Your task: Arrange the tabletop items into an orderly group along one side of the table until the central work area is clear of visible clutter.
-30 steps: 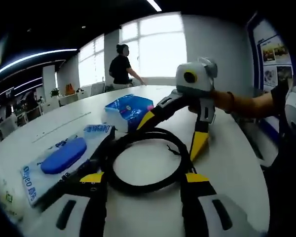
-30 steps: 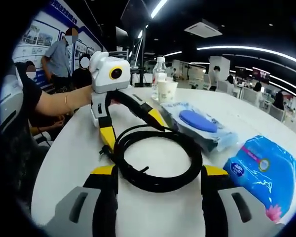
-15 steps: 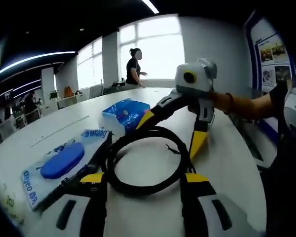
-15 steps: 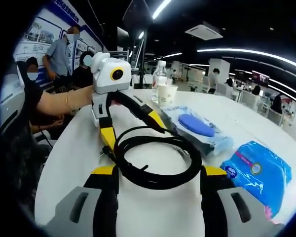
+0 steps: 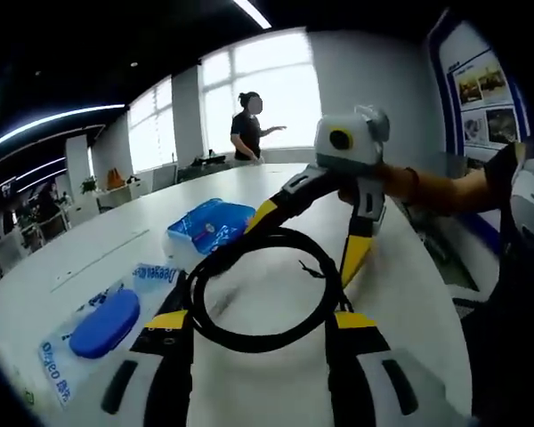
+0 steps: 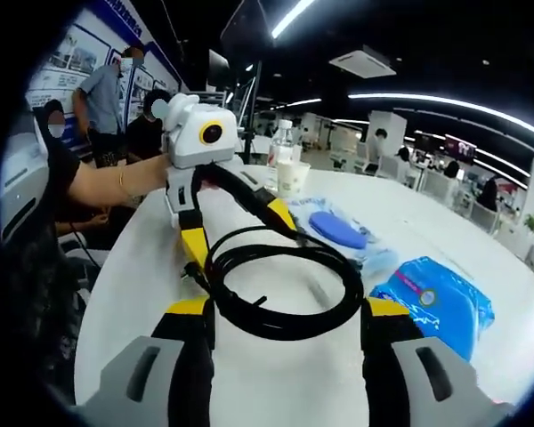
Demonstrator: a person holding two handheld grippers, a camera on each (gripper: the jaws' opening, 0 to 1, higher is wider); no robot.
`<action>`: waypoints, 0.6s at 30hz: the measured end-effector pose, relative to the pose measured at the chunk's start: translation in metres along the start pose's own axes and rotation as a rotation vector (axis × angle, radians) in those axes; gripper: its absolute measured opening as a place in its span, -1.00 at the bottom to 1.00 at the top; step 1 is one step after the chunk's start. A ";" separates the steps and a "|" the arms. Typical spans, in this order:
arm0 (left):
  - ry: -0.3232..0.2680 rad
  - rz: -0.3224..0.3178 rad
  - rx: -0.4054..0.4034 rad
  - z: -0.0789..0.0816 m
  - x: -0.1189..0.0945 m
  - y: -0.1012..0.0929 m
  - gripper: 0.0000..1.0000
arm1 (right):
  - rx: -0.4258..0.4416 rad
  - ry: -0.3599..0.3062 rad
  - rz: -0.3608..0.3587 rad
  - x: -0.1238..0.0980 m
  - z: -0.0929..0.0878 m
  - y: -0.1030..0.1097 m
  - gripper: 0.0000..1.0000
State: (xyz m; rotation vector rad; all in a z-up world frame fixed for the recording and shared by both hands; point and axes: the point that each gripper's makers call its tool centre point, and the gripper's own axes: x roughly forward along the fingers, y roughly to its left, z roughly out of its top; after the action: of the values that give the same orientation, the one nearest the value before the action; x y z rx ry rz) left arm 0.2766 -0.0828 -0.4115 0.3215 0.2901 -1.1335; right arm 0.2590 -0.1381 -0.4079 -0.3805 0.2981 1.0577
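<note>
A coiled black rubber cable lies on the round white table, and in the left gripper view we see it sitting between our left gripper's yellow-tipped black jaws, which stand wide apart; whether the tips touch the coil we cannot tell. The right gripper comes in from the far side, its jaws also spread, one tip at the coil's far left edge, the other just beside its right edge. A forearm with a wristband holds it. Left of the cable we note a blue plastic wet-wipe pack and, nearer the table edge, a clear plastic pack with a blue oval lid. A person stands by the bright windows.

In the right gripper view we see the same cable between the right gripper's widely parted jaws, nothing clamped. The left gripper faces us from across the coil, jaws spread over its far rim. Right of the cable lie the lidded pack and the wipe pack. A white paper cup and a clear plastic bottle stand behind, close together.
</note>
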 end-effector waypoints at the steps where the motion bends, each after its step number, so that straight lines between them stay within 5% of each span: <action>1: 0.000 -0.002 0.002 0.001 0.002 -0.001 0.18 | 0.001 0.000 -0.003 -0.002 -0.001 -0.001 0.27; 18: 0.026 -0.027 0.002 -0.003 0.016 -0.004 0.18 | 0.032 0.024 -0.010 -0.006 -0.017 -0.005 0.27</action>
State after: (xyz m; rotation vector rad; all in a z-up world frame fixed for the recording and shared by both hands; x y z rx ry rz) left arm 0.2787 -0.0966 -0.4207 0.3358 0.3171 -1.1565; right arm 0.2600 -0.1524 -0.4196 -0.3662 0.3337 1.0376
